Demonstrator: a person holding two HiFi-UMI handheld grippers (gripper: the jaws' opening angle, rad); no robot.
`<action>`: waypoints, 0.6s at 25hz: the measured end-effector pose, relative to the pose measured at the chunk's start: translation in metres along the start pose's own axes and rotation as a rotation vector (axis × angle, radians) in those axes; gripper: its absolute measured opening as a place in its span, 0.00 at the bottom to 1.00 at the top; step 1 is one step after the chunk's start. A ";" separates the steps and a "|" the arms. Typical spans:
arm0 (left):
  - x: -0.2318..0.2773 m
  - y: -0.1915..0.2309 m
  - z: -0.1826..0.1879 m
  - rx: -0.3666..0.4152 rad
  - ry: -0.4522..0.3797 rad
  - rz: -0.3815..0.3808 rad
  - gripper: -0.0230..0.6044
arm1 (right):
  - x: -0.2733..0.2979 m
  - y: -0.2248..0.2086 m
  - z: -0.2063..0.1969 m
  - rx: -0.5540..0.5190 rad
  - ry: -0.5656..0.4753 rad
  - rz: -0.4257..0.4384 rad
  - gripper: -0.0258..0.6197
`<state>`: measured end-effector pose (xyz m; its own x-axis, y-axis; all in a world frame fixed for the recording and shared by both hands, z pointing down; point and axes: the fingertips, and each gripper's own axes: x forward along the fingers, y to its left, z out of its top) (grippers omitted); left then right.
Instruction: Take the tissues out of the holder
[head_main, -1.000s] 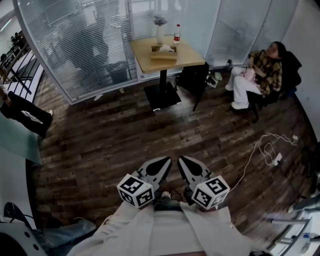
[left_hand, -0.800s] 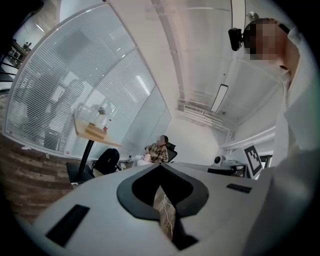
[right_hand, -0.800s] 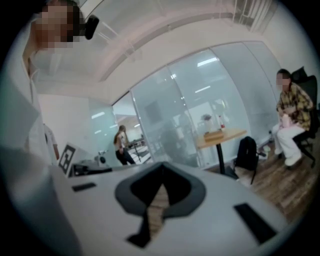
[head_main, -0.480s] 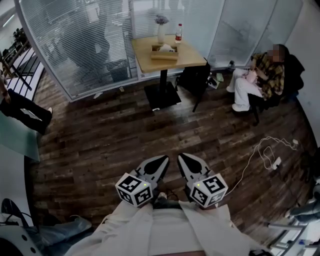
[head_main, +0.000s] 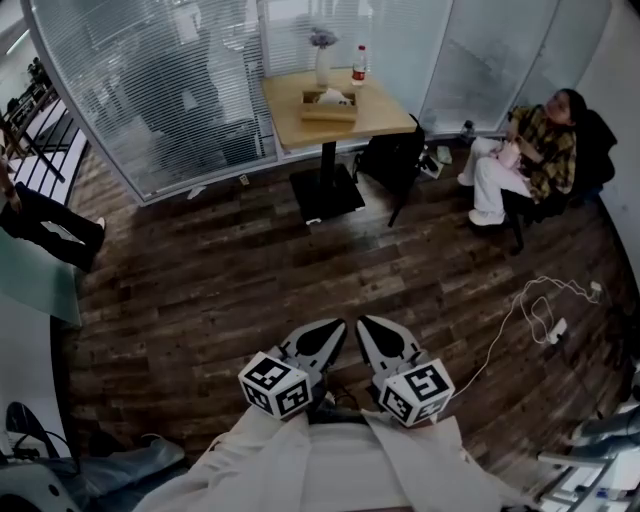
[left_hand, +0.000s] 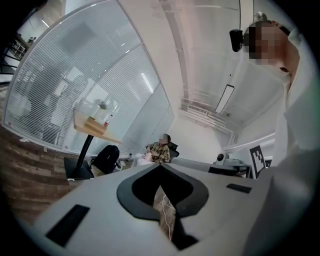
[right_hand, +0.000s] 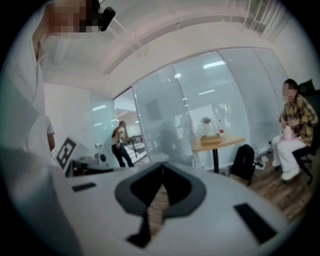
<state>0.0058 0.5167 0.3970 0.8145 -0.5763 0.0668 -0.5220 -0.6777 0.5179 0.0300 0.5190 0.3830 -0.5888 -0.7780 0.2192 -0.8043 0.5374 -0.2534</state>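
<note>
The wooden tissue holder (head_main: 328, 105) with white tissues (head_main: 333, 95) sticking out of its top stands on a small wooden table (head_main: 375, 115) far across the room. It also shows in the left gripper view as a holder (left_hand: 95, 125) and in the right gripper view as a holder (right_hand: 211, 139). My left gripper (head_main: 333, 327) and right gripper (head_main: 366, 323) are side by side close to my body, pointing toward the table. Both are shut with nothing between them, as the left gripper (left_hand: 160, 168) and right gripper (right_hand: 161, 168) show in their own views.
A vase (head_main: 320, 60) and a bottle (head_main: 357, 66) stand behind the holder. A black backpack (head_main: 392, 158) leans by the table base. A person (head_main: 525, 150) sits at right, a white cable (head_main: 530, 305) lies on the wood floor, and a glass partition (head_main: 150, 90) runs behind.
</note>
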 end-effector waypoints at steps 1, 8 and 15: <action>0.003 0.005 0.001 -0.004 0.001 0.000 0.05 | 0.003 -0.003 0.001 0.007 -0.004 -0.001 0.06; 0.036 0.059 0.022 -0.018 0.015 0.011 0.05 | 0.053 -0.043 0.015 0.031 -0.017 -0.032 0.06; 0.077 0.116 0.076 0.004 0.020 -0.027 0.05 | 0.129 -0.073 0.056 0.043 -0.055 -0.028 0.06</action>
<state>-0.0108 0.3589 0.3969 0.8330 -0.5489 0.0698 -0.5010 -0.6945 0.5164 0.0177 0.3611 0.3769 -0.5597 -0.8100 0.1751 -0.8158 0.5012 -0.2886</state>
